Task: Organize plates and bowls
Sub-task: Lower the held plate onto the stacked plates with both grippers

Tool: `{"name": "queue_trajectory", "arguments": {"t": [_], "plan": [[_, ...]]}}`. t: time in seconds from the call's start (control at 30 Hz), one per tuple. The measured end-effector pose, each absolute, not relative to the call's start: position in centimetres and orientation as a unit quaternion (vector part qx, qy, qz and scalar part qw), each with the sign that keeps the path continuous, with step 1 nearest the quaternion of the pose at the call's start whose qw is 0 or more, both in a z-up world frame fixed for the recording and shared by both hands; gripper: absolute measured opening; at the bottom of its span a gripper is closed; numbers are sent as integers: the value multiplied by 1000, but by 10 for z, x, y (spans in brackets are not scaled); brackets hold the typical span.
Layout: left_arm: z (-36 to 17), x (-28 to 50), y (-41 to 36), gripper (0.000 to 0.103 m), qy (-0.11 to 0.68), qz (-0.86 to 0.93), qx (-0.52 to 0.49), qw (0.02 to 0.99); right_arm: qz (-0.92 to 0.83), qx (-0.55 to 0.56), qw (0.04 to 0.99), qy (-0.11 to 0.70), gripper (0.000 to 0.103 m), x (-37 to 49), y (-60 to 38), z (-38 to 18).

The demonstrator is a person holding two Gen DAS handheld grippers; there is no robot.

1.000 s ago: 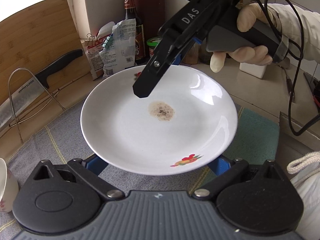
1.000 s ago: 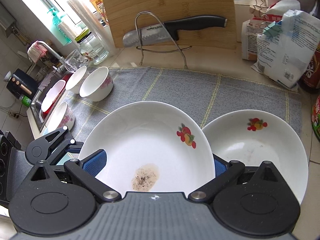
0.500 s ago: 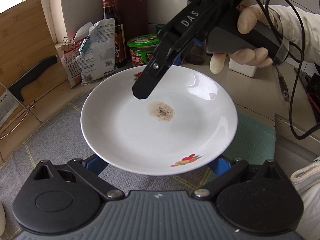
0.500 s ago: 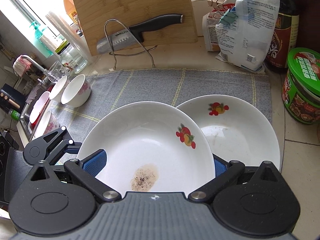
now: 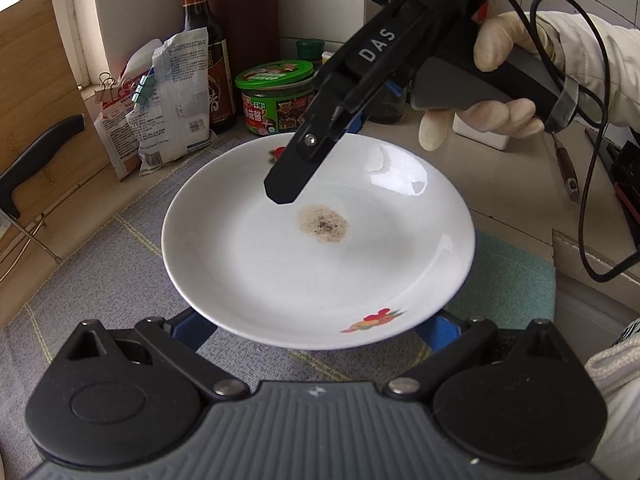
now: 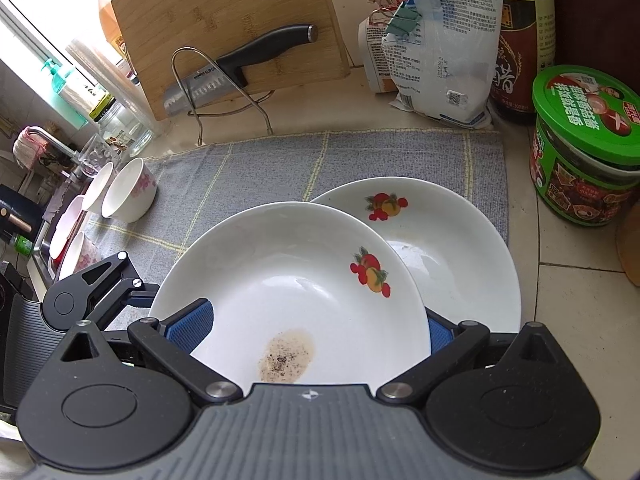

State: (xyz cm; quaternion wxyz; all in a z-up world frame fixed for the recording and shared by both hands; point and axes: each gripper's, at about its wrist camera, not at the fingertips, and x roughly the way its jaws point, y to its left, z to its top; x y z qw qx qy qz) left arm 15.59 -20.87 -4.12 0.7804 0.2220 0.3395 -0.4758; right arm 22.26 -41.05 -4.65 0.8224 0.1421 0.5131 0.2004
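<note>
A white plate (image 5: 320, 260) with fruit prints and a brown peppery stain is carried in the air between both grippers. Its near edge lies over my left gripper (image 5: 316, 330), whose jaws stand wide apart with both blue pads (image 5: 192, 328) under the plate. My right gripper (image 5: 288, 188) holds the far rim. In the right wrist view one pad (image 6: 192, 322) of the right gripper (image 6: 316, 332) is on top of the plate (image 6: 288, 272) and the other is below the rim. A second matching plate (image 6: 452, 248) lies on the grey mat (image 6: 260, 168), partly under the carried one. Small bowls (image 6: 130, 190) stand at the mat's left end.
A green-lidded jar (image 6: 584, 148), clipped bags (image 6: 440, 40) and a dark sauce bottle (image 6: 520, 40) crowd the back right. A cutting board (image 6: 224, 20) and a knife on a wire rack (image 6: 224, 76) stand behind the mat. A gloved hand (image 5: 492, 112) grips the right tool. The left gripper (image 6: 96, 292) shows at the left.
Both grippers have carried the plate to the right along the counter; the jar and second plate came closer, the bowls and knife rack slid away left. The hold on the plate is unchanged.
</note>
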Motion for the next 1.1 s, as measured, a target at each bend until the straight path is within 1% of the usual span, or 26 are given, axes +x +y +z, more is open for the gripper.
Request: {"name": "queue_trajectory", "arguments": {"t": [1.1], "plan": [[-56,178,-230,102,352,-484,231,767,172,148,826,515,103,226,-429,-58]]}}
